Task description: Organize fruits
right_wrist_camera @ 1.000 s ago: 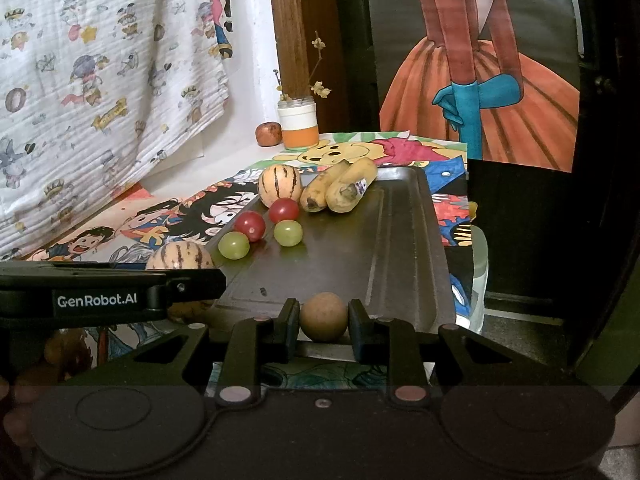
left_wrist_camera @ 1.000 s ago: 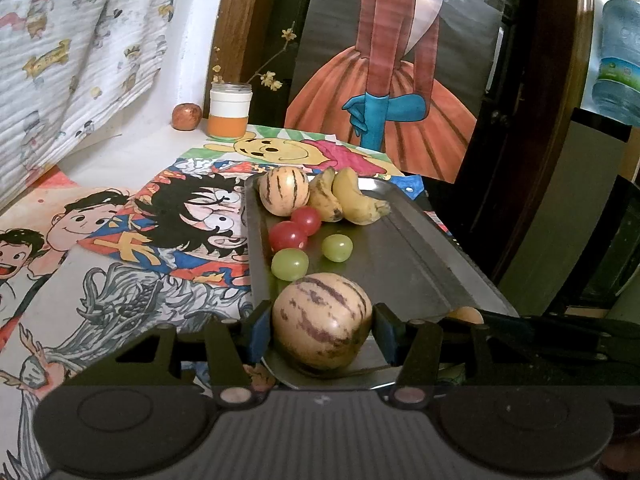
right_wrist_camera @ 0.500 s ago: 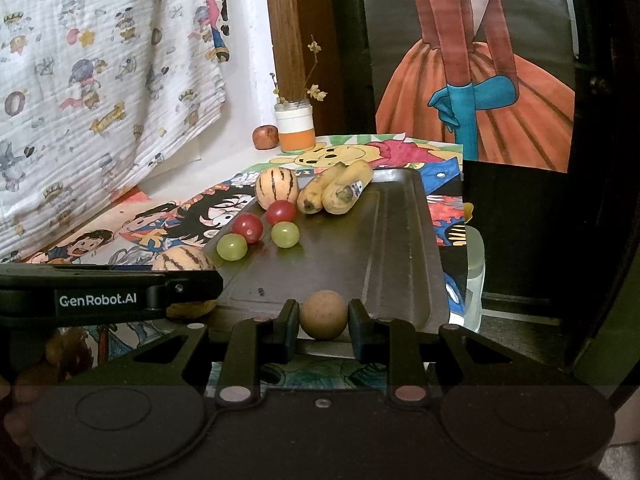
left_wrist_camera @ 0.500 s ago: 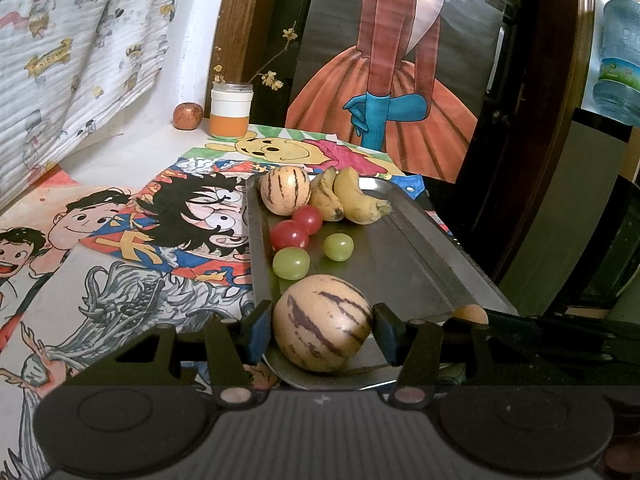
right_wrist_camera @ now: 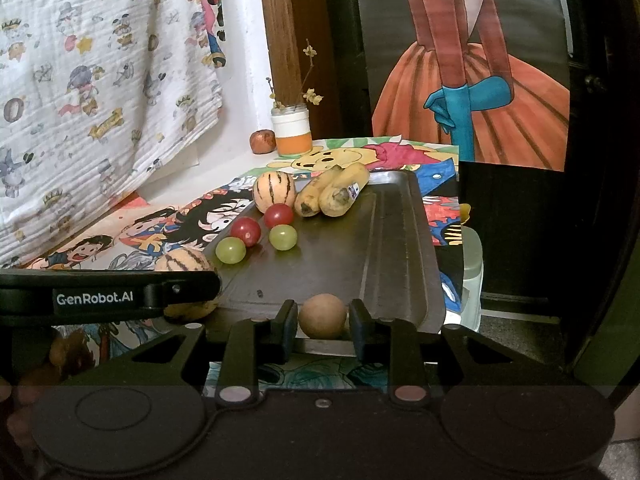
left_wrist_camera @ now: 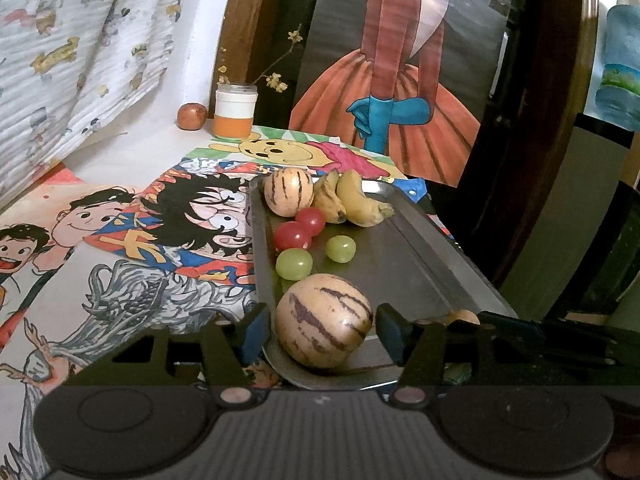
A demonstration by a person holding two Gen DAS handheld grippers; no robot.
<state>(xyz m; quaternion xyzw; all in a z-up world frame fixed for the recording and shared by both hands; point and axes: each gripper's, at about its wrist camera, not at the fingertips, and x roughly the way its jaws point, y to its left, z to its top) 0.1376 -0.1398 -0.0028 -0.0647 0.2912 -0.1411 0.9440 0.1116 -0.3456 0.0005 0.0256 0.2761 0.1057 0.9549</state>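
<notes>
A striped melon rests on the near corner of the metal tray. My left gripper straddles it, and its jaws are opening, with a gap on each side of the melon. A small brown round fruit sits at the tray's near edge between the fingers of my right gripper. Those jaws are opening too, with thin gaps beside the fruit. Farther up the tray lie a second striped melon, two bananas, two red grapes and two green grapes.
Cartoon drawings cover the table left of the tray. An orange-and-white jar and a small reddish fruit stand by the back wall. The table ends just right of the tray, above a white container.
The left jaws have spread away from the striped melon, which now lies on the tray. The right jaws have parted slightly around the brown fruit. Neither hand has moved.
</notes>
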